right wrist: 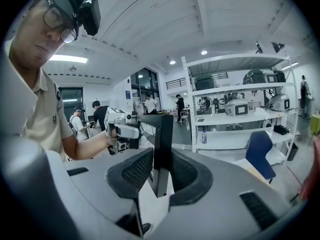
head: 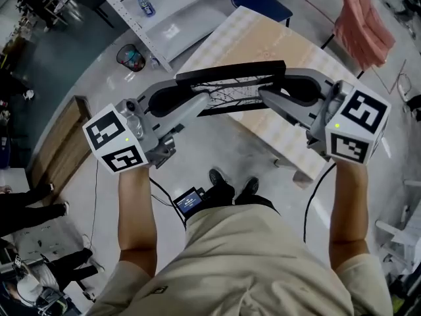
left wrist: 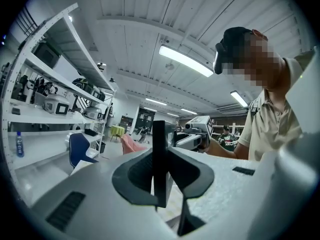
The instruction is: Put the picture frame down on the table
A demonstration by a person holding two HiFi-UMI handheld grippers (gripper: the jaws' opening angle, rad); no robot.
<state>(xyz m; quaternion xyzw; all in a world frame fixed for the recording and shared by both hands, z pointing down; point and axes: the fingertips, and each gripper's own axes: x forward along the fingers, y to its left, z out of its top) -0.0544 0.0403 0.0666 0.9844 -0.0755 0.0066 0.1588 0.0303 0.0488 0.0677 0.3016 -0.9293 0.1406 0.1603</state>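
– Black and thin, that frame (head: pixel 230 71) was. Where was it?

– Up in the air, between the two claws. The left claw (head: pixel 209 101) was closed tight on one end, and the right claw (head: pixel 264 95) was closed tight on the other.

– Was it on the table (head: pixel 276 45) yet?

– No. The table lay just past the claws. Part of the frame hung over its near edge, and part hung over the floor (head: pixel 217 143).

– What could have gone wrong?

– I think it could have slipped. Each claw only nipped a thin edge. If one claw had let go first, the frame could have swung down and hit the floor. If the claws had pulled apart or twisted, it could have bent. If it had come down too near the edge, it could have tipped off.

– Any pots or boxes about?

– A round bin (head: pixel 130 58) stood on the floor, out past the left claw. It had bright bits in it, but I could not tell what. A bottle (head: pixel 146 6) stood on a shelf (head: pixel 177 18) further off. I could not see what it held.
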